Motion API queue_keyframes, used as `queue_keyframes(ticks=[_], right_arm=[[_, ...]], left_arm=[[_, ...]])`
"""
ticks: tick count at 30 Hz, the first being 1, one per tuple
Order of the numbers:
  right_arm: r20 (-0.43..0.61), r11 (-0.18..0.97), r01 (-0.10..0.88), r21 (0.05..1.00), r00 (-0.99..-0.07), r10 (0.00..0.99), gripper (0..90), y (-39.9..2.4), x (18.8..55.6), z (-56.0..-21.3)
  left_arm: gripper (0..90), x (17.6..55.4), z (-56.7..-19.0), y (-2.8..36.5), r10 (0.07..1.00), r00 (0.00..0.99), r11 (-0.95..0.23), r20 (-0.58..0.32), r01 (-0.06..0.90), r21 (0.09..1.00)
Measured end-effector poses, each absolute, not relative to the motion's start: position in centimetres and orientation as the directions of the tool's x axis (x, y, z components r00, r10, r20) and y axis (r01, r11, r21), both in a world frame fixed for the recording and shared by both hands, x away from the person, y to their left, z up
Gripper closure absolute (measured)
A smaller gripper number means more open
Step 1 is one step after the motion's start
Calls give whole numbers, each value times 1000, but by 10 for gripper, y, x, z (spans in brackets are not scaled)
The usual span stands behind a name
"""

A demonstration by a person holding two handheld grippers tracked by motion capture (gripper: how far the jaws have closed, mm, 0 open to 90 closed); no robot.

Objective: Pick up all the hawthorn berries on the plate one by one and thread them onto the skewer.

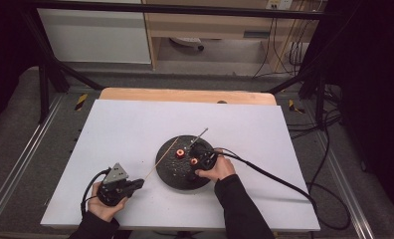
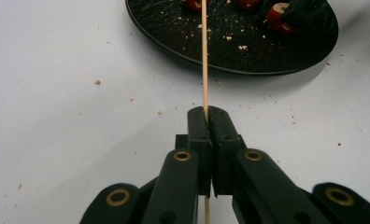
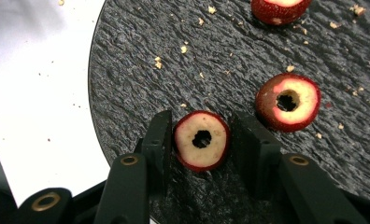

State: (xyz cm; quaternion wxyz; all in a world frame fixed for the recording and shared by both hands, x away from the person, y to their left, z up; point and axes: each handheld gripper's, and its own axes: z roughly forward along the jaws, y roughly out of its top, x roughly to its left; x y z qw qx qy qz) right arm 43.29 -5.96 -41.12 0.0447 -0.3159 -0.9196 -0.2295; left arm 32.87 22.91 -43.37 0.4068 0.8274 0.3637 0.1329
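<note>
Bright overhead light floods the white worktop (image 1: 135, 129) while the room's edges sink into darkness; soft shadows fall beneath the black plate (image 2: 248, 56), and close views stay sharp.

A white sheet (image 1: 135, 129) covers the pale wooden counter (image 1: 185, 94) inside a black metal frame (image 1: 46, 84). Behind stand a white cabinet (image 1: 93, 35) and a wooden shelf unit (image 1: 210, 25). Black cables (image 1: 329, 149) trail over grey floor (image 1: 16, 144).

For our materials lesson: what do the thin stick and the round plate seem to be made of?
Stick: probably bamboo or wood, pale tan, matt, thin and straight. Plate: looks like dark slate or stone-look ceramic, judging by its rough, rippled, matt black surface.
</note>
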Motion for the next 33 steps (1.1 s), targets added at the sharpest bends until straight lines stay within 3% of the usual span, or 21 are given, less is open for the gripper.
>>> queue_keyframes(ticks=[14,33], right_arm=[[221,617,616,490,-773,595,607,-70,430,-391],[294,348,634,691,-686,666,610,-96,422,-385]], left_arm=[[883,328,-433,228,712,699,-402,-70,487,776],[883,326,-433,226,718,692,-386,-73,484,785]])
